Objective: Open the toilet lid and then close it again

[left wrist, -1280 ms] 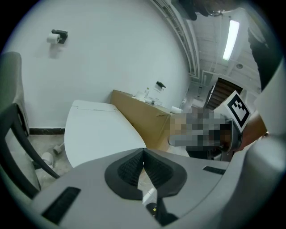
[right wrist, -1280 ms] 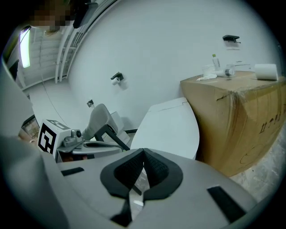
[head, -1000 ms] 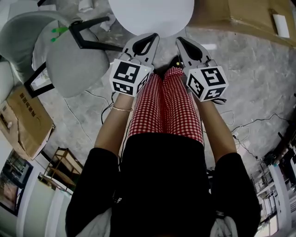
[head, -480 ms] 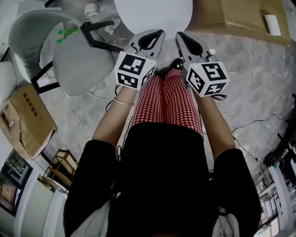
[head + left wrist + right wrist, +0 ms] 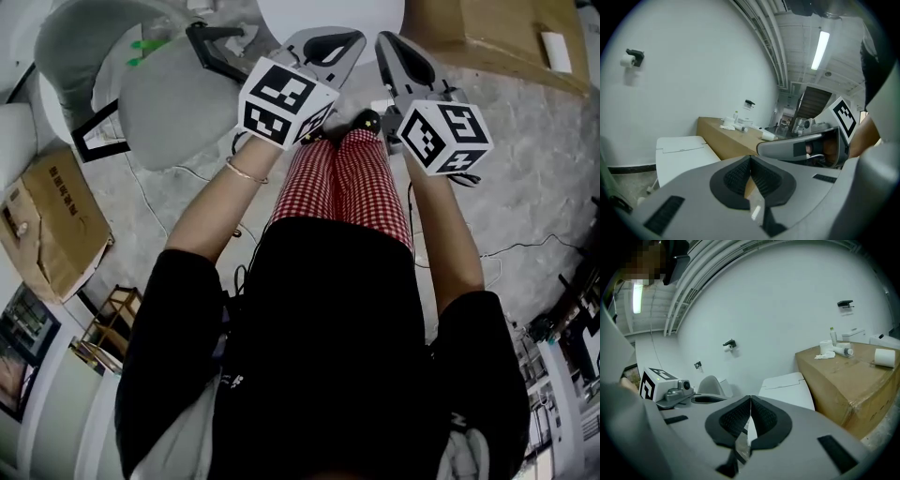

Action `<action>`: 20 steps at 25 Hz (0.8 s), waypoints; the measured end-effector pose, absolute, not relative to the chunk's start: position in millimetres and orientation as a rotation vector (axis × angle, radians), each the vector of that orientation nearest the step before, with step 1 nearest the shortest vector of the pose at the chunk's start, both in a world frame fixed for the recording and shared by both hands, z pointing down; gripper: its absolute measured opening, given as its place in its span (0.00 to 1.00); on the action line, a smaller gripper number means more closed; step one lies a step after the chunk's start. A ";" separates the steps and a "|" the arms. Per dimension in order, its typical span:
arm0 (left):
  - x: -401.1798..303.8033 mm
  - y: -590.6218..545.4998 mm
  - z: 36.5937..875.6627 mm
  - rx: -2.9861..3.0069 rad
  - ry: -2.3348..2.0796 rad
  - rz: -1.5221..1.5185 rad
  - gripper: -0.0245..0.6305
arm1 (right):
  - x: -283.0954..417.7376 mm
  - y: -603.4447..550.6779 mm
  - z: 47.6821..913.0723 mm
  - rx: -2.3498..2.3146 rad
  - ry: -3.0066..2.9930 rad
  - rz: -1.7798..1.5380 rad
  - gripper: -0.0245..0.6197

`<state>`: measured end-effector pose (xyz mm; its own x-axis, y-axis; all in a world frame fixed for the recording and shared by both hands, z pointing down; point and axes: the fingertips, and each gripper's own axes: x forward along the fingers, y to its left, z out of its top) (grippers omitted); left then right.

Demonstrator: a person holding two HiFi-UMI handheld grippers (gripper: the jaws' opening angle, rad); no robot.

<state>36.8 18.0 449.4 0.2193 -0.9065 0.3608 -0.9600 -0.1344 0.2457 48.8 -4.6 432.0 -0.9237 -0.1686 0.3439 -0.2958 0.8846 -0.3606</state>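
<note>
Both grippers have come up and forward since a second ago, off the knees and toward the top of the head view, and the toilet has slid nearly out of frame. Only a white strip of the toilet [image 5: 328, 9] shows at the top edge now, so you can't tell much about the lid from there.

Left gripper [image 5: 339, 39] is pinched fully shut with nothing in it. In its own view the black pads [image 5: 740, 176] meet at the tip of the left gripper [image 5: 750, 161] and there's only background behind them. Same deal for the right gripper [image 5: 392, 49]: the jaws of the right gripper [image 5: 750, 401] are pressed together and empty.

Both point up at the white wall. The toilet [image 5: 682, 152] sits low against that wall beyond the left jaws, flat white top showing, not touched by anything. From the right side the toilet [image 5: 785, 385] is just past the jaw tips too, with a big box [image 5: 843, 380] right beside it. There's a paper roll [image 5: 883, 357] and some small bottles on the box.

The right gripper [image 5: 801, 147] also shows up in the left gripper view, alongside and level with it.

Down below, red checked trousers [image 5: 337, 187] run between the arms, and a grey chair [image 5: 159, 94] stands off to the person's left.
</note>
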 end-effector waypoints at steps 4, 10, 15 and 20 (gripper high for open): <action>44.3 19.2 431.7 2.129 -1.666 0.166 0.04 | 49.1 -5.2 412.7 0.358 -2.782 0.658 0.07; 40.4 18.3 405.5 2.161 -1.666 0.145 0.04 | 44.7 3.1 391.4 0.318 -2.807 0.649 0.07; 37.8 20.7 391.0 2.191 -1.652 0.145 0.04 | 40.4 3.2 374.9 0.310 -2.840 0.638 0.07; 31.9 22.7 378.7 2.217 -1.626 0.161 0.04 | 32.1 1.3 358.7 0.335 -2.877 0.651 0.07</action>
